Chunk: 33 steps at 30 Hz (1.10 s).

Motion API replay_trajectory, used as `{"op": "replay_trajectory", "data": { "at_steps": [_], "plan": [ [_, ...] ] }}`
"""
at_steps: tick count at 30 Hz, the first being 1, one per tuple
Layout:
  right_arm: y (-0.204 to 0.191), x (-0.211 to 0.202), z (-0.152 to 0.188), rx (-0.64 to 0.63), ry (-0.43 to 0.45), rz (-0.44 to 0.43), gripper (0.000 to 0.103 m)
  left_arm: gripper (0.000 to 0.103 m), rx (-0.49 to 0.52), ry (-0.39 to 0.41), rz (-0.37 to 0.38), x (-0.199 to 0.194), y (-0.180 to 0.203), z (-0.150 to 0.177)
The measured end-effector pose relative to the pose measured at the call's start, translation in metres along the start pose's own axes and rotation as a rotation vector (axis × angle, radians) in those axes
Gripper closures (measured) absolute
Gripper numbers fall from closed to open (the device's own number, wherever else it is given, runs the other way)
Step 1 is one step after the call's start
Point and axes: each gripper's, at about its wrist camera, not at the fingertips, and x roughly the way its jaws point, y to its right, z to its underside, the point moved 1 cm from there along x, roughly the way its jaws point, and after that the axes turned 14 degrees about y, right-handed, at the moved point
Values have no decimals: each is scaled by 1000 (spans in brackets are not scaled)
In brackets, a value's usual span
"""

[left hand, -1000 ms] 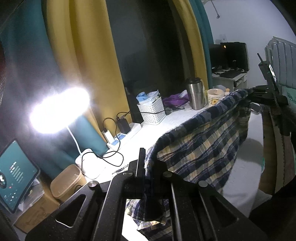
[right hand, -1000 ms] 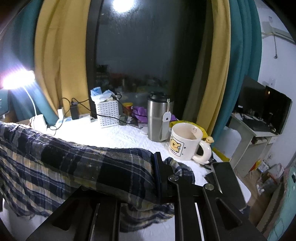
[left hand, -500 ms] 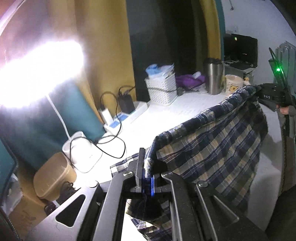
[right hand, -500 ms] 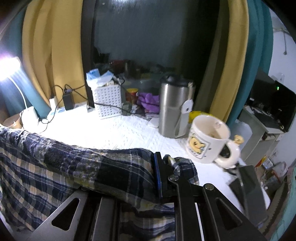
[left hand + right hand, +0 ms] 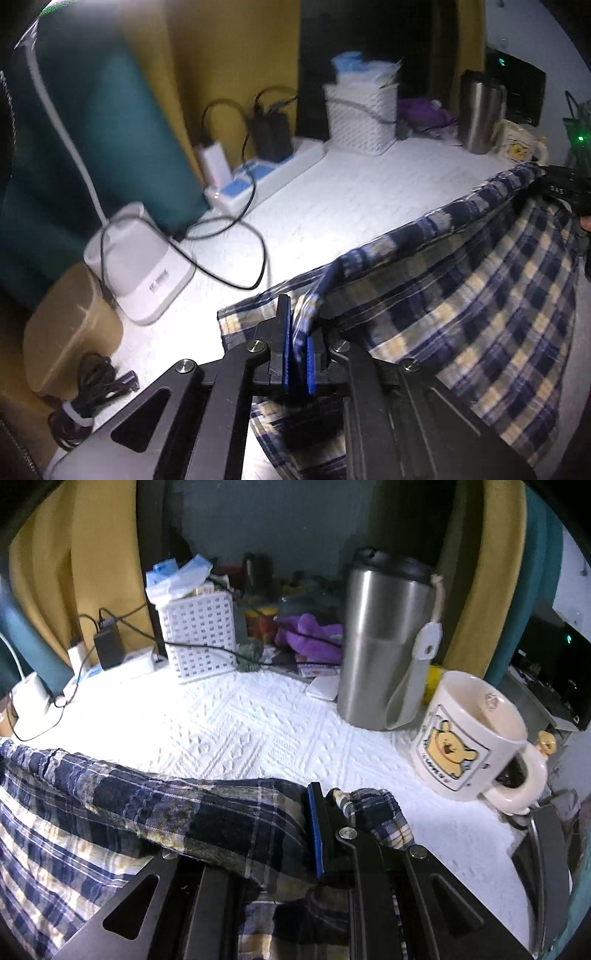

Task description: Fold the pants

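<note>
The pants (image 5: 461,306) are navy and cream plaid, held up by their top edge between both grippers over a white textured tablecloth (image 5: 332,206). My left gripper (image 5: 297,354) is shut on one end of that edge between its blue pads. My right gripper (image 5: 314,834) is shut on the other end, with a bunch of cloth poking past it; the pants (image 5: 110,812) stretch off to the left. The right gripper also shows at the far right of the left wrist view (image 5: 561,188). The cloth hangs down below the held edge; a lower part lies on the table.
A steel tumbler (image 5: 384,638) and a cartoon-bear mug (image 5: 469,738) stand close ahead of my right gripper. A white basket (image 5: 199,635), power strip with chargers (image 5: 266,173), cables, lamp base (image 5: 144,258) and a tan tub (image 5: 70,328) line the back and left.
Both grippers have moved forward and lower toward the table, still holding the pants stretched between them. The mug and tumbler are now much closer to the right gripper. The lamp head has left view.
</note>
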Motion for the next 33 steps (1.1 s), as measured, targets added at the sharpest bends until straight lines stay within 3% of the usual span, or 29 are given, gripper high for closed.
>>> {"op": "replay_trajectory", "data": {
  "at_steps": [6,13,18,19,21,22,23,33],
  "plan": [
    [-12,24,3,-50,-38,10,88,92,-39,-53,-21,27,-19,16],
    [-19,30,-3,-101,-46,4,87,71,-103,-87,-75,41,-44,28],
    [-19,21,-12,-111,-32,19,80,71,-107,-78,-111,33,-52,28],
    [-19,19,-14,-113,-29,18,76,71,-113,-76,-123,32,-56,28],
    [-18,15,-15,-118,-34,-1,56,71,-144,-68,-138,28,-66,28],
    [-17,12,-16,-119,-35,-8,21,71,-152,-63,-159,24,-70,28],
    [-17,7,-18,-115,-28,-12,0,72,-149,-60,-182,21,-73,27],
    [-5,-43,-28,-108,42,55,0,71,-129,-28,-85,-23,-43,21]
  ]
}}
